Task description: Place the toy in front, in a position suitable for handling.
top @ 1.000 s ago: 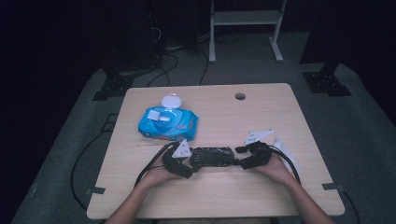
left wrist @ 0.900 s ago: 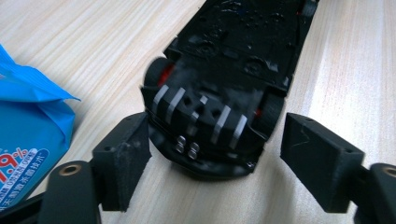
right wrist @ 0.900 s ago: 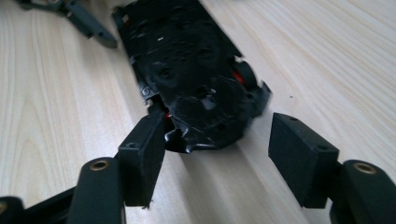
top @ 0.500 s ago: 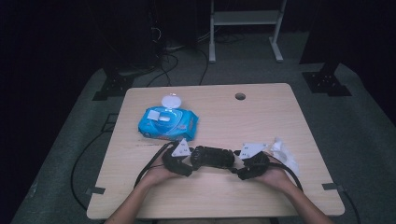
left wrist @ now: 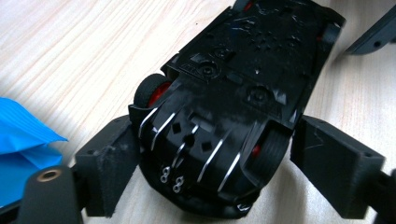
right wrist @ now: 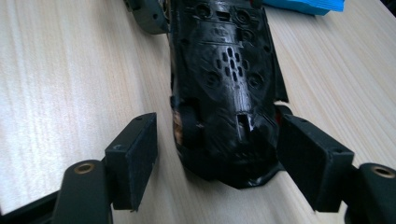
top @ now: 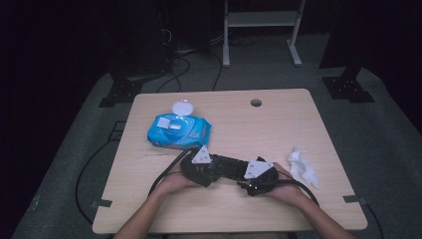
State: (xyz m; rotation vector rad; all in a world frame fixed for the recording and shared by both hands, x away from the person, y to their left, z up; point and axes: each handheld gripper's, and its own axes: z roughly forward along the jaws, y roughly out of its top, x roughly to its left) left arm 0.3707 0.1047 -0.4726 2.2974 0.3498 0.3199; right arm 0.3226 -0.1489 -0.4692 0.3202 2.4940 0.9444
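Your left gripper [left wrist: 205, 186] has one end of the black toy car [left wrist: 233, 102] between its jaws. The car lies upside down, its ribbed underside facing up, and its red-hubbed wheels sit just inside the pads. The left pad presses against the car's side by one wheel; the right pad stands just beside the other wheel, and whether it touches is hard to tell. These jaws have just been opening a little.

Your right gripper [right wrist: 219, 158] straddles the other end of the same car [right wrist: 224, 84]. Its right pad lies against the car's edge, while its left pad stands clear with bare table showing in the gap, so this grip is loose. These jaws have also just been opening, with the car between them.

From the high view, both grippers [top: 199, 167] [top: 259, 179] face each other near the front edge of the table [top: 278, 124], with the car [top: 226, 167] lying between them on the wood. A crumpled white wipe [top: 303, 167] lies to the right of your right hand. A blue pack of wipes [top: 179, 130] with its white lid flipped open sits farther back on the left.
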